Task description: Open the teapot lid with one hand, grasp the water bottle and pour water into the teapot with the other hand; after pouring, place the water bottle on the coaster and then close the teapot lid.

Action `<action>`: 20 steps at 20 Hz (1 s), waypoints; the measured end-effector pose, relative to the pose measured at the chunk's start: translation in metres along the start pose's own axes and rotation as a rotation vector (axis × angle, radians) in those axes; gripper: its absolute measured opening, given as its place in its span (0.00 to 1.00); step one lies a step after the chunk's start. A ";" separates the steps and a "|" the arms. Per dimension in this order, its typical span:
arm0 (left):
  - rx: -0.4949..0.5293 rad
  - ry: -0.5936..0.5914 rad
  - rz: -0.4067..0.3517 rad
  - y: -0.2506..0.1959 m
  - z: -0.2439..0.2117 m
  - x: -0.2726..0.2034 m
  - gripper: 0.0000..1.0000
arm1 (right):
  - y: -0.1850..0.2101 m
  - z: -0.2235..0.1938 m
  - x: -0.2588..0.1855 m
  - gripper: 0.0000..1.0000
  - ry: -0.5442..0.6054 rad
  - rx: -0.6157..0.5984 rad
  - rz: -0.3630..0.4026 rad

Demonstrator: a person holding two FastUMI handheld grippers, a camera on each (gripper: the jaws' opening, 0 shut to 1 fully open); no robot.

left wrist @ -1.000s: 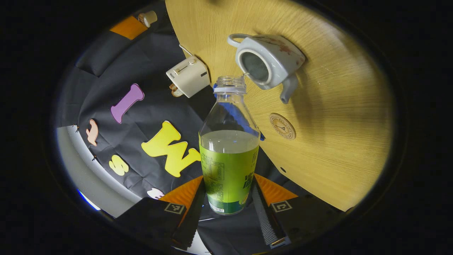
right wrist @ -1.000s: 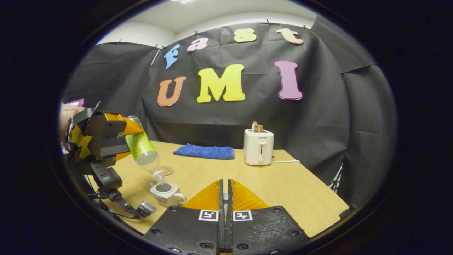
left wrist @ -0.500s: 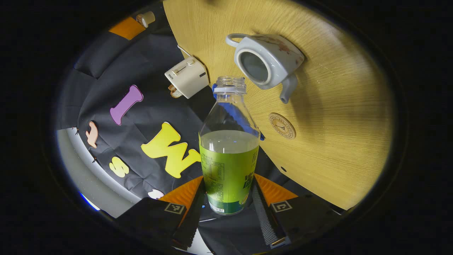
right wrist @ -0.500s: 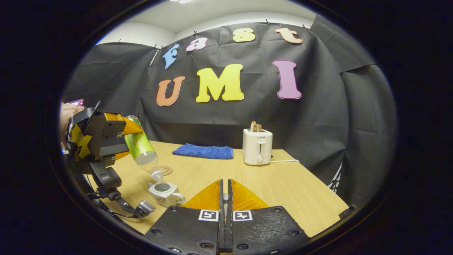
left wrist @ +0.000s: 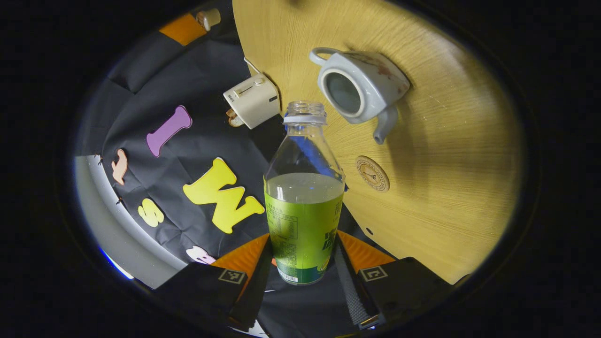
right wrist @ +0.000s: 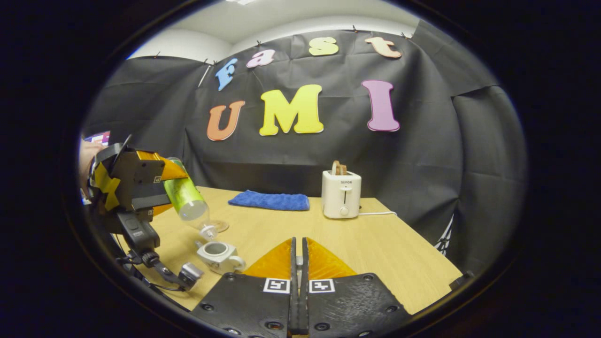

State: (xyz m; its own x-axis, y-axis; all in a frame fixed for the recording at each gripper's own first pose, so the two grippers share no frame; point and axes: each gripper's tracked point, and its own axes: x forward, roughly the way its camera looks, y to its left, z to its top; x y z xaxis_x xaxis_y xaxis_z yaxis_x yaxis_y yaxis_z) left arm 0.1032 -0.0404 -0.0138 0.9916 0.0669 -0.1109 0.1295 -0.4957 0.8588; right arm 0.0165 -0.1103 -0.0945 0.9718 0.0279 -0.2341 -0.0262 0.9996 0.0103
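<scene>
My left gripper (left wrist: 303, 263) is shut on a clear water bottle (left wrist: 304, 206) with a green label, open at the mouth and about half full. The bottle is tilted mouth-down over the table, its mouth a little above and beside the white teapot (left wrist: 371, 80), whose top stands open. A round coaster (left wrist: 373, 173) lies on the table just past the teapot's spout. In the right gripper view the left gripper (right wrist: 136, 183), bottle (right wrist: 186, 199) and teapot (right wrist: 218, 256) are at the left. My right gripper (right wrist: 297, 249) is shut; the left gripper view shows a cream teapot lid (left wrist: 209, 18) at its tip.
A white toaster (right wrist: 342, 194) with bread in it stands at the back of the wooden table (right wrist: 375, 249), its cord trailing right. A folded blue cloth (right wrist: 270, 201) lies to its left. A hand holds the left gripper at the far left.
The left gripper has lifted the bottle slightly, and its mouth has drawn away from the teapot's opening. The thin stream seen a second ago is gone. The right gripper has stayed still.
</scene>
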 end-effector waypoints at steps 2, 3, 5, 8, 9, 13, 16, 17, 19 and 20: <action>-0.057 -0.007 -0.027 -0.009 -0.001 0.002 0.74 | 0.001 0.001 0.000 0.00 0.002 0.002 0.001; -0.090 -0.015 -0.043 -0.013 -0.001 0.003 0.74 | 0.002 0.002 0.000 0.00 0.001 0.002 -0.001; -0.196 -0.027 -0.106 -0.031 -0.002 0.005 0.73 | 0.003 0.005 -0.001 0.00 0.000 0.010 0.000; -0.405 -0.067 -0.220 -0.062 0.010 -0.006 0.74 | 0.007 0.009 0.001 0.00 0.005 0.016 0.003; -0.451 -0.069 -0.228 -0.062 0.012 -0.008 0.74 | 0.009 0.011 0.000 0.00 0.003 0.013 0.002; -0.685 -0.081 -0.290 -0.078 0.008 -0.010 0.74 | 0.018 0.020 -0.001 0.00 -0.005 0.001 0.009; -0.940 -0.096 -0.309 -0.075 0.001 -0.015 0.74 | 0.025 0.023 -0.001 0.00 -0.008 0.006 0.015; -1.021 -0.097 -0.320 -0.075 -0.002 -0.017 0.74 | 0.029 0.024 0.000 0.00 -0.009 0.011 0.018; -1.209 -0.120 -0.355 -0.070 -0.001 -0.019 0.74 | 0.035 0.025 0.000 0.00 -0.007 0.020 0.028; -1.316 -0.136 -0.372 -0.067 0.003 -0.019 0.74 | 0.038 0.027 0.000 0.00 -0.007 0.021 0.031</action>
State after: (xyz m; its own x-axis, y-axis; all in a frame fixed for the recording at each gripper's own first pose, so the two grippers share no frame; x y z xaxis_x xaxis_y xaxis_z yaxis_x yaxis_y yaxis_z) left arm 0.0753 -0.0111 -0.0707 0.9016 -0.1082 -0.4188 0.3627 0.7165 0.5958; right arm 0.0218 -0.0724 -0.0683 0.9722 0.0590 -0.2265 -0.0516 0.9979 0.0384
